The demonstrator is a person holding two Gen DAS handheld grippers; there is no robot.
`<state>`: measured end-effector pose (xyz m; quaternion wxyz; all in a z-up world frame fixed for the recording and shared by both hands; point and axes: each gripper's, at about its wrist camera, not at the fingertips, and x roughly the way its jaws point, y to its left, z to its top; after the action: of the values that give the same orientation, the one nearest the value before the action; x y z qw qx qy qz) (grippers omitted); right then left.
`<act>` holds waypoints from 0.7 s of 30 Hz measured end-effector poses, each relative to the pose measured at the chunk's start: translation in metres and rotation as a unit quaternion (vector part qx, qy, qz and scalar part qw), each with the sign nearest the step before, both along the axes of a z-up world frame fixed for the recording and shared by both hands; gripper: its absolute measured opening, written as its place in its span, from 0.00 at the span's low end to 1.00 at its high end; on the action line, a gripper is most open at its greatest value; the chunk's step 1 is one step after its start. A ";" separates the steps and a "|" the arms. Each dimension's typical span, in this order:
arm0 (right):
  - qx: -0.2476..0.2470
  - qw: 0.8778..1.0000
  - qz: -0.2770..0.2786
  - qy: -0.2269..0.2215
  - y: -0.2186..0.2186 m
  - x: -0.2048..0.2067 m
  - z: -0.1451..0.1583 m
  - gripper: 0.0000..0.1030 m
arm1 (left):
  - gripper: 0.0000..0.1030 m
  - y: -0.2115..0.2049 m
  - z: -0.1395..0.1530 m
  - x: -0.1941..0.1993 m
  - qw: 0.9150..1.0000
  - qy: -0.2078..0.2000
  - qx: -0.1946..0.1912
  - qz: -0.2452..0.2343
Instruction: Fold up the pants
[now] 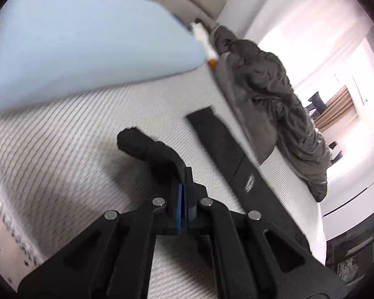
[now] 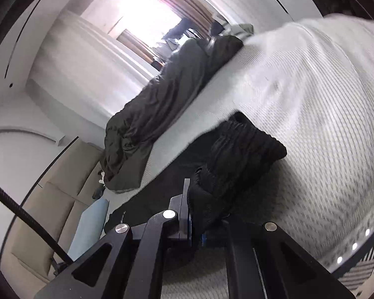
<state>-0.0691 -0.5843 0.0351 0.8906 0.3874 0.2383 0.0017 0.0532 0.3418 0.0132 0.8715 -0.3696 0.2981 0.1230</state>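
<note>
Looking across the bed (image 1: 92, 129), I see its white ribbed cover filling most of both views, with a pale blue pillow (image 1: 69, 49) lying at the headboard end in the left wrist view. Along the far edge of the mattress a crumpled dark grey blanket (image 1: 269, 94) is heaped lengthwise; the right wrist camera shows the same heap. Beyond it there are tan curtains (image 2: 187, 7) against a bright window. The black pants (image 1: 224, 144) lie on the cover between me and the blanket: one leg stretches flat across the mattress, a small pale mark on it. I have both tools on this garment. My left gripper (image 1: 184, 191) has its blue pads pressed together on a bunched fold of the pants, which rises off the cover in front of the fingers. My right gripper (image 2: 190, 221) is likewise clamped on the pants, holding a gathered, ribbed-looking stretch of black fabric, probably the waistband, that stands up above the bed.
</note>
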 end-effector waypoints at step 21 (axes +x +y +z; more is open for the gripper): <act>-0.094 0.981 -0.023 0.167 -0.030 0.345 -0.036 0.17 | 0.64 -0.014 0.000 0.388 0.994 0.093 0.051 -0.011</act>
<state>0.2763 -0.6146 -0.0011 0.8707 0.3019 0.3736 -0.1061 0.4408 0.3273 0.0132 0.8591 -0.3080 0.3753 0.1620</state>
